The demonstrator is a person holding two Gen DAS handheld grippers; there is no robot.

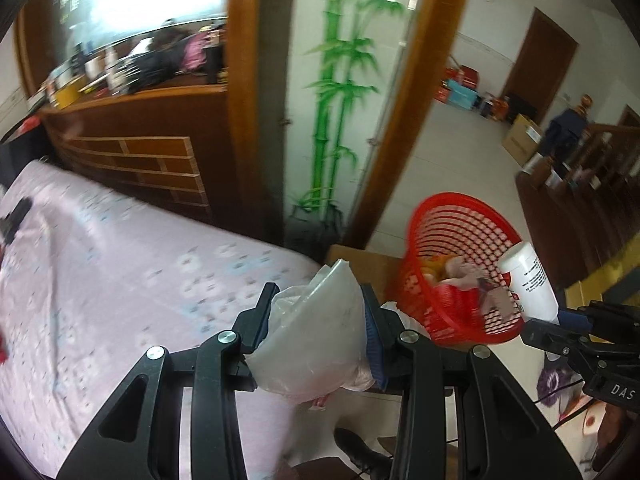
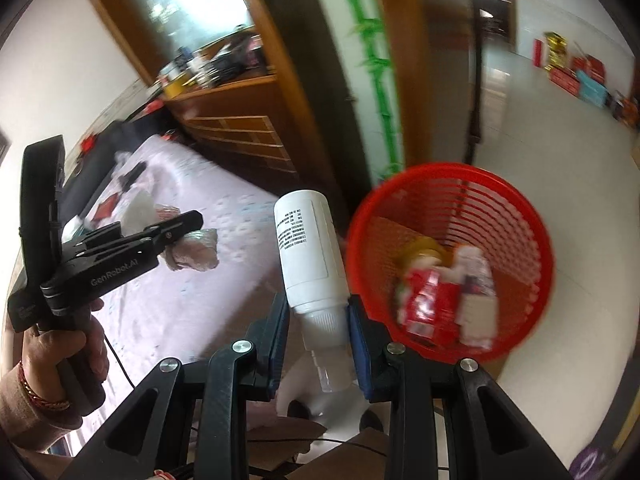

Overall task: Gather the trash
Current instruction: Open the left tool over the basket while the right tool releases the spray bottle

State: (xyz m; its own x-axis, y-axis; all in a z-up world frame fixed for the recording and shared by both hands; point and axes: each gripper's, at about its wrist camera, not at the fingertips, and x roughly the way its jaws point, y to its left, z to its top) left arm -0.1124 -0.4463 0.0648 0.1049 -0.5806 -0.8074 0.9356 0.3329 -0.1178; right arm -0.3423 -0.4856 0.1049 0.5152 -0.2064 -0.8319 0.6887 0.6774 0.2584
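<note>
Left gripper (image 1: 320, 320) clamped on a crumpled clear bag (image 1: 316, 336); the bag fills the space between the pads and bulges out ahead of them. Right gripper (image 2: 318, 334) clamped on the neck end of a white bottle (image 2: 308, 256). Bottle's long axis runs forward along the fingers, base away from the hand, label side up.

Key relation: the red basket (image 2: 516, 216) lies ahead and to the right of the right gripper, just beside the bottle's shoulder, mouth tilted toward the camera. From the left gripper the basket (image 1: 452, 216) also sits ahead-right, but with the right gripper and bottle (image 1: 528, 280) between. Judgement: the right hand is nearer; the bottle would go in first, base leading, then the bag across the same line.

Basket already holds trash: red wrapper, something yellow, pale packaging; blurred, no finer detail. It appears to stand on a cardboard box, near the foot of the bed.

Surface to the left of both grippers: bed (image 1: 120, 280) with a pale floral sheet. Beyond: wooden dresser, bamboo-painted door panel, tiled floor with boxes well away to the right.
</note>
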